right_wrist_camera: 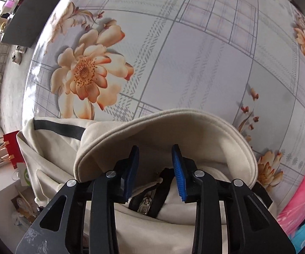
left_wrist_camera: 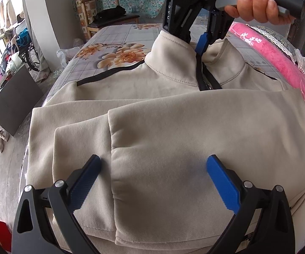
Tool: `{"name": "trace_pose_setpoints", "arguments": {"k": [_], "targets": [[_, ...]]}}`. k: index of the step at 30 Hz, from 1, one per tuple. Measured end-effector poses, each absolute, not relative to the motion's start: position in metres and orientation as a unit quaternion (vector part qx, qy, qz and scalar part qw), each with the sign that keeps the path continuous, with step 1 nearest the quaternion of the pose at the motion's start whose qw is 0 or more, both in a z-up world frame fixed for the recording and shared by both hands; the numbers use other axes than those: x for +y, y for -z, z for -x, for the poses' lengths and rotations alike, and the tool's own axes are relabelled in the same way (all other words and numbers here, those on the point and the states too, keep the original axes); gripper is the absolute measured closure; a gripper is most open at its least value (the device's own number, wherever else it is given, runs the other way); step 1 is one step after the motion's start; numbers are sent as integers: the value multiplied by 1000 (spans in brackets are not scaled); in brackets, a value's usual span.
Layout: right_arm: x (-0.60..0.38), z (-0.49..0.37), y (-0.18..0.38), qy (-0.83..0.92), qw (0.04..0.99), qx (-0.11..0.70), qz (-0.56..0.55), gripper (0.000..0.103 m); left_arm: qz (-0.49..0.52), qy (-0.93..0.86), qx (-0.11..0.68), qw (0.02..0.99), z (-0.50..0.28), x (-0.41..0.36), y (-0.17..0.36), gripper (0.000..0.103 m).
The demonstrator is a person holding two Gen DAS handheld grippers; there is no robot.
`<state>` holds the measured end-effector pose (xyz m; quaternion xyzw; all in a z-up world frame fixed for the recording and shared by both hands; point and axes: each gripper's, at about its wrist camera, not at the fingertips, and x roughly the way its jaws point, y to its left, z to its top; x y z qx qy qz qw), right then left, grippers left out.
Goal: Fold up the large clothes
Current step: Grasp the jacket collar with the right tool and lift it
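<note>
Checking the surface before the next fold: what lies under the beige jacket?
The beige zip-up jacket lies on a floral plaid bedsheet, visible beyond the collar. Whatever is directly beneath the jacket is covered.

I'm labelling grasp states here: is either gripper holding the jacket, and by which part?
Neither grips it. The left gripper is open over the folded sleeve; the right gripper is open at the jacket collar.

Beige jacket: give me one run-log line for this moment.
jacket: flat on floral sheet, sleeves folded in | left gripper: open above sleeve | right gripper: open at collar
</note>
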<state>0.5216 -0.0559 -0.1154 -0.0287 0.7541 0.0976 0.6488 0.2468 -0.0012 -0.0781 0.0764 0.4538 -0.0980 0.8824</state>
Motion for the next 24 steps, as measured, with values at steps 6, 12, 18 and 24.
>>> {"name": "trace_pose_setpoints", "arguments": {"k": [6,12,18,24], "targets": [[-55,-504,106,-90,630,768,72,71,-75,98,452,883,-247,-2,78,5],[-58,-467,89,-121,617,773,82,71,-76,98,452,883,-247,-2,78,5],[-65,-422,110,-133,619,771,68,69,-75,97,452,884,-247,-2,78,5],[-81,-394,89,-171,670,722,23,66,-76,98,451,884,-247,-2,77,5]]}}
